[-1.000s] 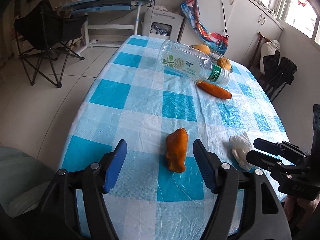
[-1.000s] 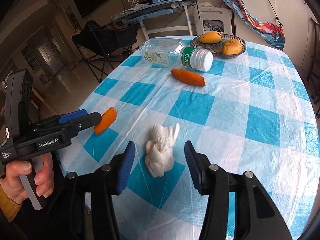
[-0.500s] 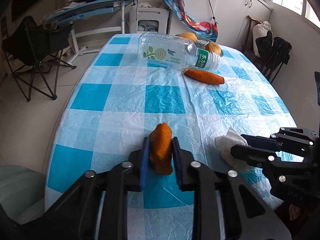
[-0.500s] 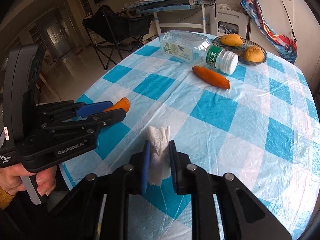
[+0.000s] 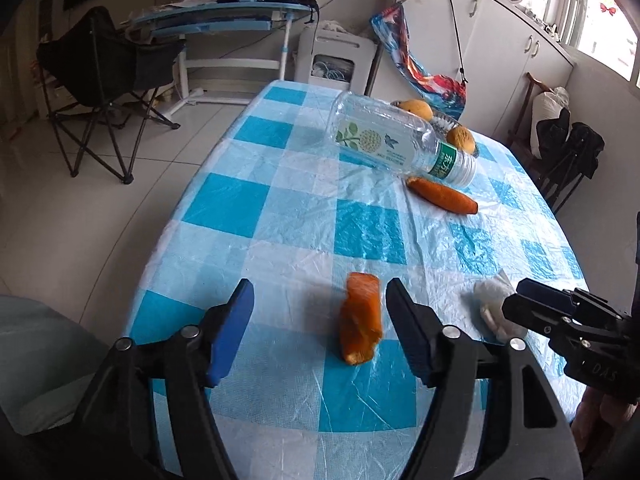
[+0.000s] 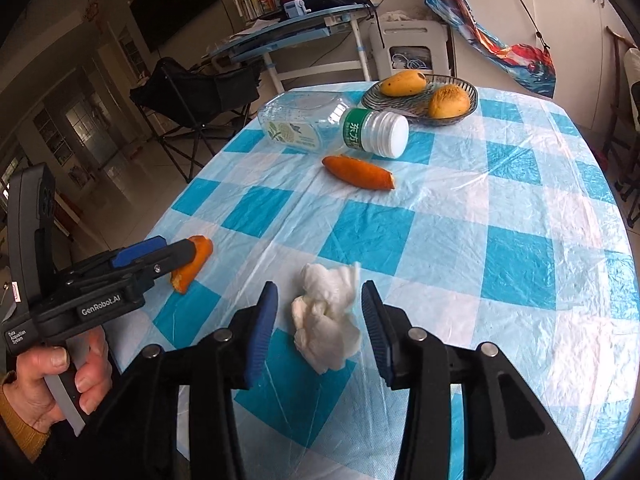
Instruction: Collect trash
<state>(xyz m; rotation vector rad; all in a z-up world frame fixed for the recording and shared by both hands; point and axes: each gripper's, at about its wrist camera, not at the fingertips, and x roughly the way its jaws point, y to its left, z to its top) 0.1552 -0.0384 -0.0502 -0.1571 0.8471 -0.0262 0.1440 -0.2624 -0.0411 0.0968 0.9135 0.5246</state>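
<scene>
- The orange peel chunk (image 5: 360,326) lies on the blue-and-white checked plastic tablecloth (image 5: 280,216), between the spread jaws of the left gripper (image 5: 320,332), untouched.
- The crumpled white tissue (image 6: 326,318) lies between the right gripper's (image 6: 316,330) parted blue pads (image 6: 262,332).
- Farther off lies a clear plastic bottle (image 6: 320,126).

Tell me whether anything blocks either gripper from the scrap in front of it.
Nothing visible does. The left hand-held gripper is open around the orange peel; the right hand-held gripper is open around the crumpled tissue.
</scene>
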